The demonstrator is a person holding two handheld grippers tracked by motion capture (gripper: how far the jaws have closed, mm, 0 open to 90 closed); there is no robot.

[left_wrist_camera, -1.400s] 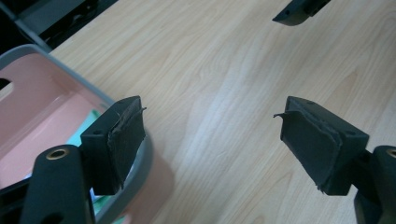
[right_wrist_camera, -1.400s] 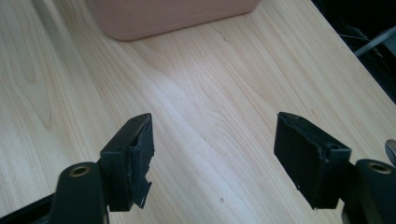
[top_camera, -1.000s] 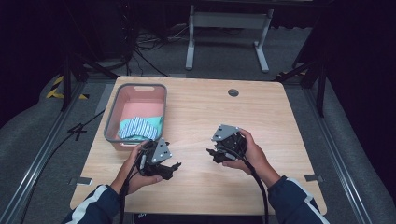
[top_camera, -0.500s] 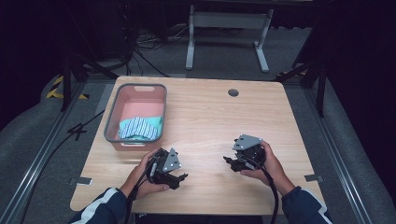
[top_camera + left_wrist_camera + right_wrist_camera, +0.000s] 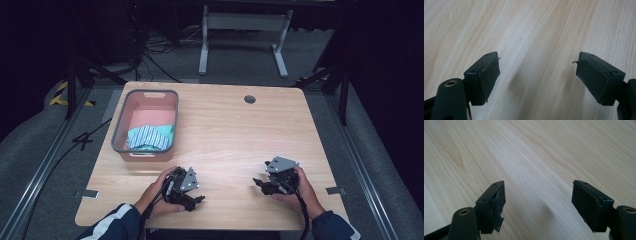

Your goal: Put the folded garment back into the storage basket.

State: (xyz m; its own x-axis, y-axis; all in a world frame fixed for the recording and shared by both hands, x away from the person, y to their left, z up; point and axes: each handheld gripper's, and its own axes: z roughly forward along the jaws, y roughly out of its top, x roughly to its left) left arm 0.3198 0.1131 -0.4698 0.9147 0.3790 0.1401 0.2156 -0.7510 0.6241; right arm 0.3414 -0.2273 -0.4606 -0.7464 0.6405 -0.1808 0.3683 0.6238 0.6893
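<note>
both claws low over the near edge of the wooden surface (image 5: 225, 135). left claw (image 5: 199, 199) sits near-left, held in the left hand (image 5: 160, 192), tips pointing right. right claw (image 5: 258, 183) sits near-right, held in the right hand (image 5: 300, 187), tips pointing left toward the other one. the two are well apart, bare wood between them.

left claw (image 5: 536, 75) in its own view: jaws apart, nothing between them, just wood grain below; pads (image 5: 490, 75) look worn at the edges. right claw (image 5: 539, 205) in its own view: jaws also wide apart, empty, wood underneath; pad (image 5: 497, 202) frayed at the lower edge.

pink bin (image 5: 120, 125) with grey rim stands at the left side of the surface, farther than the left hand, not touched by either claw. striped blue-white cloth (image 5: 147, 137) lies inside it, bunched at the near end of the bin, with a teal bit at its right. left claw is the nearer one to the bin but clear of it.

round grommet hole (image 5: 250, 99) at the far edge of the surface. cables (image 5: 304, 220) trail from the claws toward the person, dark sleeves with white stripes at the bottom.
</note>
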